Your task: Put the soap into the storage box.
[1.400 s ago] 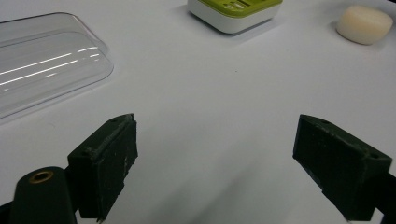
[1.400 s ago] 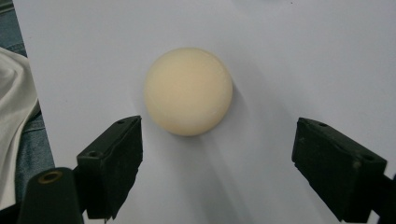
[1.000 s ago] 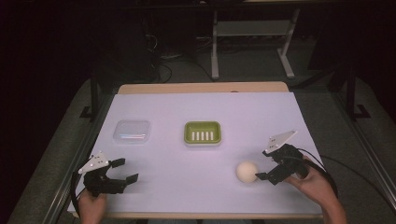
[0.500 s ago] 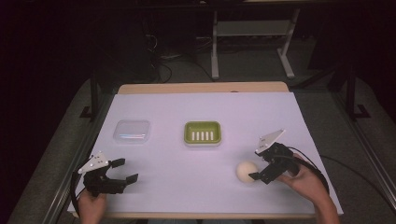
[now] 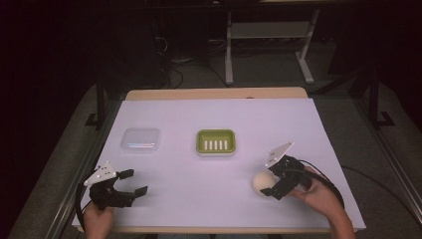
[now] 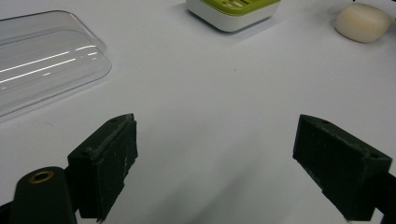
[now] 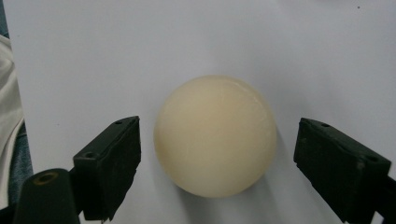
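Note:
A round cream soap bar point(image 5: 261, 183) lies on the white table cover at the front right. My right gripper point(image 5: 269, 179) is open around it. In the right gripper view the soap bar point(image 7: 215, 135) sits between the two black jaws, with a narrow gap on each side. My left gripper point(image 5: 136, 182) rests open at the front left with nothing between its jaws; the left gripper view has that gripper point(image 6: 215, 172) over bare cover. A green and white soap dish point(image 5: 215, 141) stands mid-table, and a clear plastic lid point(image 5: 141, 139) lies to its left.
The white cover point(image 5: 209, 114) spans the tabletop, with a wooden strip along the far edge. The left gripper view takes in the lid point(image 6: 42, 60), the dish point(image 6: 233, 11) and the soap point(image 6: 363, 22) farther off. Dark floor and a metal stand lie beyond the table.
My right gripper has slid left towards the soap bar, so its open jaws now stand on either side of it. The left gripper has stayed put.

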A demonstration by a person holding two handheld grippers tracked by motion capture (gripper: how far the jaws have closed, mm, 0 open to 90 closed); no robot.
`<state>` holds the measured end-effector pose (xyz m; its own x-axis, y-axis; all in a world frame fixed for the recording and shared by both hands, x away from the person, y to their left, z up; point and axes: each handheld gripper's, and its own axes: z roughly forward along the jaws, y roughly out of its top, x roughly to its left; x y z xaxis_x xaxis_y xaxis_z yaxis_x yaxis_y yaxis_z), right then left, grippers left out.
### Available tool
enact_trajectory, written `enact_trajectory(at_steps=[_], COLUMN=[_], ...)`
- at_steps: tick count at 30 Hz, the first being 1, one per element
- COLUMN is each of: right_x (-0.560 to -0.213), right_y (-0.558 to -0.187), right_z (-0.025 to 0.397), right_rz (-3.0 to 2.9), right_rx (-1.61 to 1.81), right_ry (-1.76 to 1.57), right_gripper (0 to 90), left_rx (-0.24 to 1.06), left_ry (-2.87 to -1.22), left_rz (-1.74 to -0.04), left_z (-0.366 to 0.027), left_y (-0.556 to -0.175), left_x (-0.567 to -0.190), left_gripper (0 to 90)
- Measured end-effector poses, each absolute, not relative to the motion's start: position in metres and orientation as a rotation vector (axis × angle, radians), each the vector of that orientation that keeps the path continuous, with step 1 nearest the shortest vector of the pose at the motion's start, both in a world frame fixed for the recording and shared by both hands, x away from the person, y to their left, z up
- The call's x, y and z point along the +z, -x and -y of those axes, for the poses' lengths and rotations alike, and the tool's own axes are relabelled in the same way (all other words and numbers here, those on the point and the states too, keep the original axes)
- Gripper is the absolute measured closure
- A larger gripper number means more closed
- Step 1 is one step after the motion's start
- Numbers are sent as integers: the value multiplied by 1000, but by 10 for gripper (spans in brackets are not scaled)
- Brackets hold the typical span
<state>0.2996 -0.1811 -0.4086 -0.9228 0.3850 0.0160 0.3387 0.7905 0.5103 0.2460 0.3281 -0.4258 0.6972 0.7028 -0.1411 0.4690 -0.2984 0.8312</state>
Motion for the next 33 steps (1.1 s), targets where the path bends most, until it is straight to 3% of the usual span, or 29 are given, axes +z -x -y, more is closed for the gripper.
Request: enact_trajectory(at_steps=[33], right_x=[-429], right_y=[-303], right_z=[164], right_rz=[-2941], right_rx=[678], right_ry=[-553], right_gripper=[161], left_rx=[316], left_ry=[-1948], left_rz=[-910], left_z=[-328], left_y=[-245], left_x=[-426], left_gripper=[130])
